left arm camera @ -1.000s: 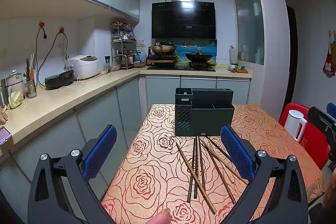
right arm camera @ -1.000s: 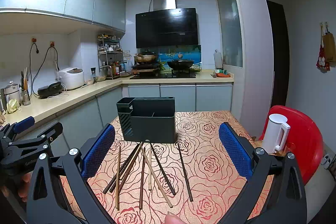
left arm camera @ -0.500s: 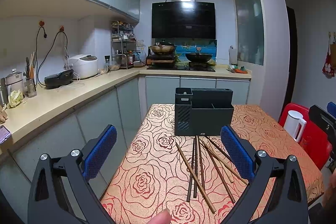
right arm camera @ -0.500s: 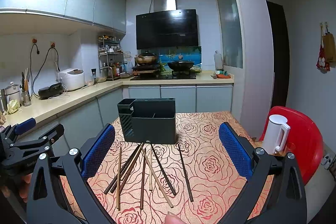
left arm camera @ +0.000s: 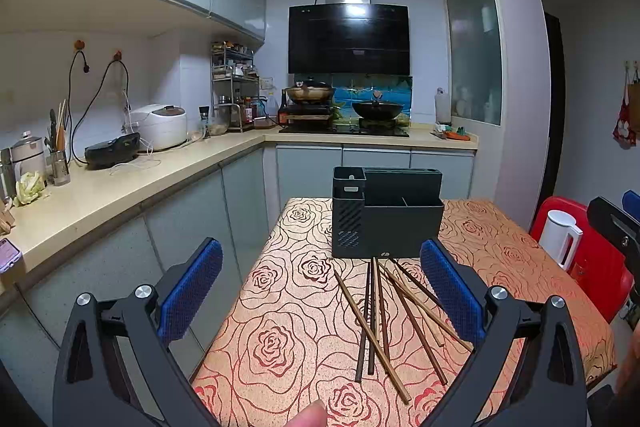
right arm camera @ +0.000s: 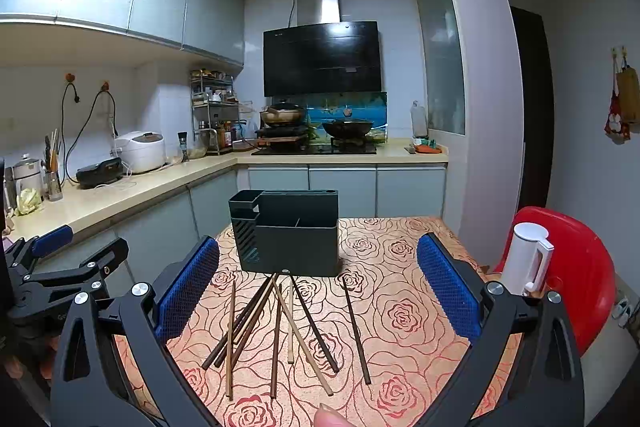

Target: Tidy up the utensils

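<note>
Several wooden chopsticks (left arm camera: 384, 315) lie scattered on the rose-patterned table, fanning out toward me from a dark grey utensil holder (left arm camera: 386, 219) with separate compartments. They also show in the right wrist view (right arm camera: 288, 327), in front of the holder (right arm camera: 290, 237). My left gripper (left arm camera: 320, 291) is open and empty, held above the table's near left part. My right gripper (right arm camera: 318, 291) is open and empty, above the near edge, short of the chopsticks. The left gripper also shows at the left edge of the right wrist view (right arm camera: 60, 267).
The table (right arm camera: 400, 315) has its left edge beside grey cabinets and a counter (left arm camera: 120, 183) with appliances. A white kettle (right arm camera: 526, 259) sits on a red chair (right arm camera: 580, 267) to the right. A stove with pans (left arm camera: 344, 111) is at the back.
Both views have shifted only slightly; the right gripper has dropped a little toward the table. Both grippers stay open.
</note>
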`<state>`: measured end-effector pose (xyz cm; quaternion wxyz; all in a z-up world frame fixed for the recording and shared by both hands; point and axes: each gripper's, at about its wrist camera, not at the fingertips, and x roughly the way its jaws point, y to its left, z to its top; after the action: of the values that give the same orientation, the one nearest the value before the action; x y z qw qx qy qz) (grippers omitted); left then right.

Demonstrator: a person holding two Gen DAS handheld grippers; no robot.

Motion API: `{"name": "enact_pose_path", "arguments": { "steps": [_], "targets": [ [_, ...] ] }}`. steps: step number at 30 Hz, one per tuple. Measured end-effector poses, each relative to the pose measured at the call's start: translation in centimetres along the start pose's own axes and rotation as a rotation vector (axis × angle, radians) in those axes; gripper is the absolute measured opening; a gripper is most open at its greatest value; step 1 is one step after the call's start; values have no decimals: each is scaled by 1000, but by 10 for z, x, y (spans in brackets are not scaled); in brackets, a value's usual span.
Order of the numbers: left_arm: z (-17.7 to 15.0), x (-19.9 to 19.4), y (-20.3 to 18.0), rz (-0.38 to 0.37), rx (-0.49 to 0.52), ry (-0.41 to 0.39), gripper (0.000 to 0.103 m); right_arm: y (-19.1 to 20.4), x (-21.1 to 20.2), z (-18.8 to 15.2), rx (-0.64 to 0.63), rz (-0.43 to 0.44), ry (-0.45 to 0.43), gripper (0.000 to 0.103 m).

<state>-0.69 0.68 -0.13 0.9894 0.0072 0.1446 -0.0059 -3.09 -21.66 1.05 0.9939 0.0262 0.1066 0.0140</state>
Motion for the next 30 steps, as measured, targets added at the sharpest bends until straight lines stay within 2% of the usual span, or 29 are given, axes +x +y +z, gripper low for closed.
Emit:
{"name": "enact_pose_path", "arguments": {
  "steps": [8, 9, 10, 30],
  "targets": [
    [-1, 0, -1, -8, -1, 12, 96, 0, 0, -1, 0, 0, -2, 96],
    [-1, 0, -1, -9, -2, 12, 96, -2, 1, -5, 37, -25, 59, 96],
    [-1, 0, -1, -10, -3, 13, 96, 0, 0, -3, 1, 0, -3, 96],
    [-6, 4, -3, -16, 7, 31, 96, -5, 3, -6, -1, -1, 9, 96]
  ]
}}
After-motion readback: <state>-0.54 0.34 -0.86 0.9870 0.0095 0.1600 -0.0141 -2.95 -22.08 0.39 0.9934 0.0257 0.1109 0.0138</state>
